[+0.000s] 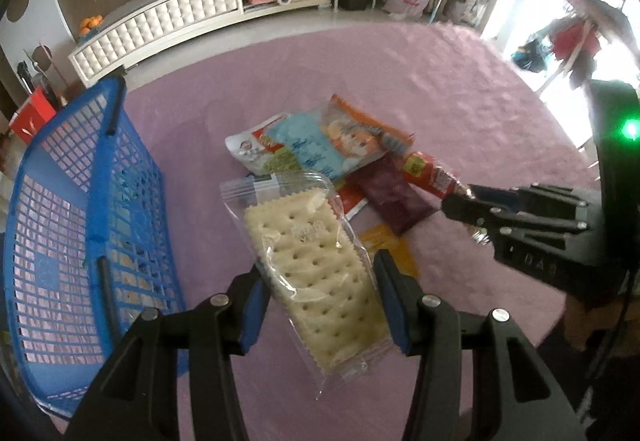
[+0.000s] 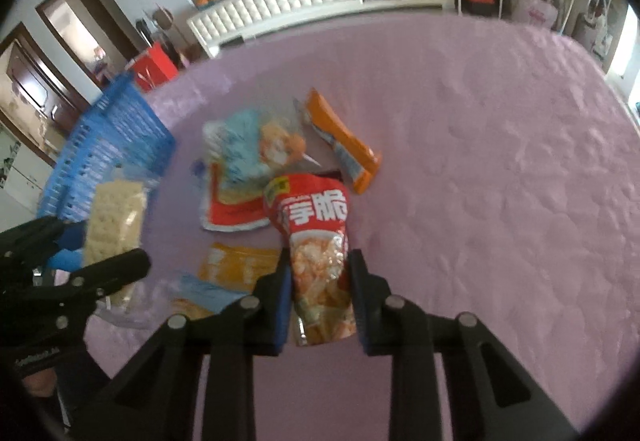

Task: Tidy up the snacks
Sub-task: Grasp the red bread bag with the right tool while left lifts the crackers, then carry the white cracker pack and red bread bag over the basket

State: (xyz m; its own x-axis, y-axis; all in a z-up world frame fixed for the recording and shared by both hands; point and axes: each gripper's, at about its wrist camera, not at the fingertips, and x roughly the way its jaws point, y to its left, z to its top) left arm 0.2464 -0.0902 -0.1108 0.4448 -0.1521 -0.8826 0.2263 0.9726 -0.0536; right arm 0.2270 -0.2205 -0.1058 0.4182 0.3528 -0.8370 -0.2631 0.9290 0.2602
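the left gripper [image 1: 320, 305] clamped the cracker pack [image 1: 316, 277], the right gripper [image 2: 320, 297] pinched the red snack bag [image 2: 316, 249]; best carried level to the blue basket [image 1: 80, 209] at frame left.

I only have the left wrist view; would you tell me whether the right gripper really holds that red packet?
Observer: Yes, the right gripper is shut on the red packet, with a pad on each side.
Operator: What does its front show?
Observer: Large white characters above a food picture.
Operator: Is anything hidden behind my crackers?
Observer: A pale blue packet lies beside the yellow packet.
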